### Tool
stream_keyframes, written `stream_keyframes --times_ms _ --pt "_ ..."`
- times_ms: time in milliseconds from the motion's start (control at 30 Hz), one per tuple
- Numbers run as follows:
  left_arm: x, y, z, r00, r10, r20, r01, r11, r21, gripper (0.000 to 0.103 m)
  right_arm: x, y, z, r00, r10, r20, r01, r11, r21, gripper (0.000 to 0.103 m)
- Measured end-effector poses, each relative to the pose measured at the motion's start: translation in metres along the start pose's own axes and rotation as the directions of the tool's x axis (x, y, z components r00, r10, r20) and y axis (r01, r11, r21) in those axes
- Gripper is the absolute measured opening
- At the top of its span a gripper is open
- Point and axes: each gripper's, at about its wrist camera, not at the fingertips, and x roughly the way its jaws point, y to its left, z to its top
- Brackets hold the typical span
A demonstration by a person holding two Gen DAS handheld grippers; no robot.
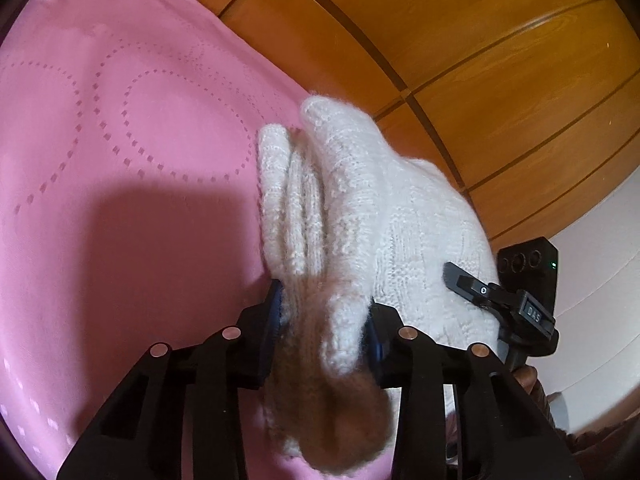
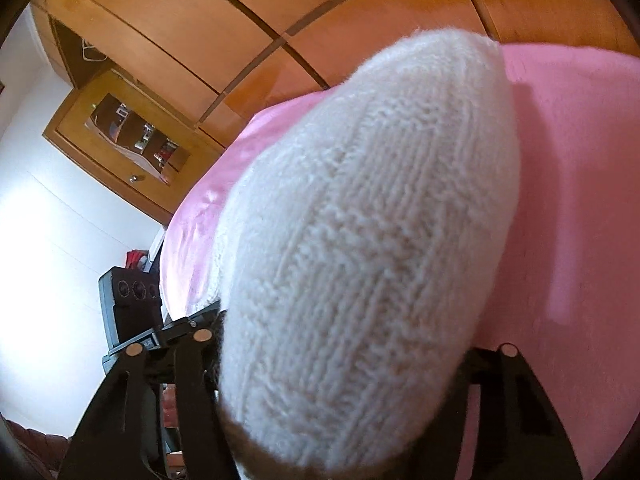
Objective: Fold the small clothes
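Observation:
A white knit garment (image 1: 384, 216) lies bunched on the pink bedsheet (image 1: 120, 160). My left gripper (image 1: 325, 330) is shut on its near end, both blue pads (image 1: 276, 316) pressing into the wool. The right gripper (image 1: 472, 286) comes in from the right, with one black finger lying over the knit's edge. In the right wrist view the white knit garment (image 2: 360, 220) stands up between my right gripper's (image 2: 344, 360) arms and hides its fingertips; the wool looks pinched there. The left gripper's black body (image 2: 132, 300) sits at the left.
A wooden wardrobe (image 1: 460, 40) with dark seams runs behind the bed. The pink sheet (image 2: 568, 200) spreads to the right. A wooden-framed mirror (image 2: 132, 136) hangs on the white wall (image 2: 48, 260). A hand (image 1: 526, 380) holds the right gripper's grip.

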Motion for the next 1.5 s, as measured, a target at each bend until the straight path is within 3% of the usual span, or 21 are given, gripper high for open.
stream_keyframes --times_ms 167,367,500,633,733,800,867,933,967,1033,1100,1167,1200,1300,1333,1400,1433,1500 --pt "0.000 -0.015 0.000 1.000 -0.026 0.014 0.027 1.000 -0.010 0.034 -0.024 0.026 0.004 0.999 0.012 0.046 -0.008 0.997 -0.077 0.052" --pt "0.039 -0.064 0.006 0.995 -0.082 -0.051 0.085 0.995 0.053 0.034 -0.074 0.025 0.008 0.990 -0.022 0.138 0.039 0.992 -0.121 0.052" --pt "0.086 -0.123 0.016 0.983 -0.142 -0.113 0.157 0.978 0.135 0.034 -0.133 -0.009 0.007 0.968 -0.078 0.239 0.093 0.994 -0.052 0.052" --pt "0.148 -0.201 0.014 0.965 -0.160 -0.209 0.215 0.938 0.271 0.034 -0.202 -0.061 -0.005 0.927 -0.161 0.339 0.149 0.987 0.063 0.052" --pt "0.195 -0.249 0.001 0.943 -0.158 -0.294 0.257 0.905 0.339 0.024 -0.231 -0.107 -0.020 0.906 -0.253 0.340 0.212 0.965 0.153 0.053" --pt "0.220 -0.270 -0.012 0.938 -0.108 -0.329 0.238 0.891 0.386 0.024 -0.236 -0.140 -0.033 0.900 -0.316 0.300 0.256 0.940 0.224 0.054" --pt "0.247 -0.286 -0.036 0.934 -0.009 -0.356 0.189 0.861 0.472 0.024 -0.234 -0.179 -0.054 0.909 -0.334 0.247 0.250 0.915 0.317 0.057" --pt "0.268 -0.292 -0.057 0.923 0.071 -0.378 0.145 0.845 0.515 0.024 -0.232 -0.208 -0.076 0.915 -0.329 0.234 0.216 0.889 0.404 0.065" --pt "0.273 -0.296 -0.062 0.929 0.084 -0.360 0.130 0.838 0.530 0.024 -0.233 -0.211 -0.084 0.910 -0.328 0.252 0.203 0.884 0.420 0.073" --pt "0.273 -0.304 -0.065 0.944 0.117 -0.309 0.088 0.812 0.577 0.024 -0.239 -0.206 -0.091 0.887 -0.379 0.264 0.251 0.875 0.414 0.084" --pt "0.270 -0.311 -0.061 0.952 0.126 -0.280 0.062 0.815 0.576 0.024 -0.248 -0.193 -0.094 0.859 -0.435 0.270 0.311 0.862 0.399 0.085" --pt "0.259 -0.319 -0.062 0.966 0.136 -0.221 0.028 0.792 0.609 0.024 -0.255 -0.164 -0.093 0.772 -0.566 0.291 0.455 0.810 0.369 0.084" --pt "0.257 -0.322 -0.064 0.969 0.162 -0.186 -0.008 0.772 0.635 0.024 -0.260 -0.145 -0.092 0.715 -0.624 0.317 0.529 0.778 0.340 0.081" --pt "0.262 -0.321 -0.075 0.964 0.213 -0.160 -0.058 0.754 0.655 0.024 -0.262 -0.116 -0.088 0.642 -0.669 0.375 0.606 0.742 0.286 0.068" --pt "0.262 -0.311 -0.072 0.963 0.224 -0.153 -0.072 0.756 0.650 0.024 -0.257 -0.112 -0.087 0.631 -0.682 0.370 0.629 0.729 0.271 0.065" --pt "0.260 -0.302 -0.075 0.963 0.238 -0.124 -0.101 0.750 0.653 0.024 -0.246 -0.124 -0.088 0.666 -0.678 0.310 0.627 0.734 0.259 0.059" --pt "0.251 -0.297 -0.076 0.963 0.245 -0.112 -0.115 0.749 0.653 0.024 -0.227 -0.131 -0.087 0.668 -0.698 0.260 0.645 0.716 0.267 0.059" --pt "0.251 -0.295 -0.073 0.962 0.249 -0.109 -0.123 0.757 0.642 0.024 -0.212 -0.137 -0.091 0.629 -0.734 0.256 0.679 0.679 0.278 0.062"
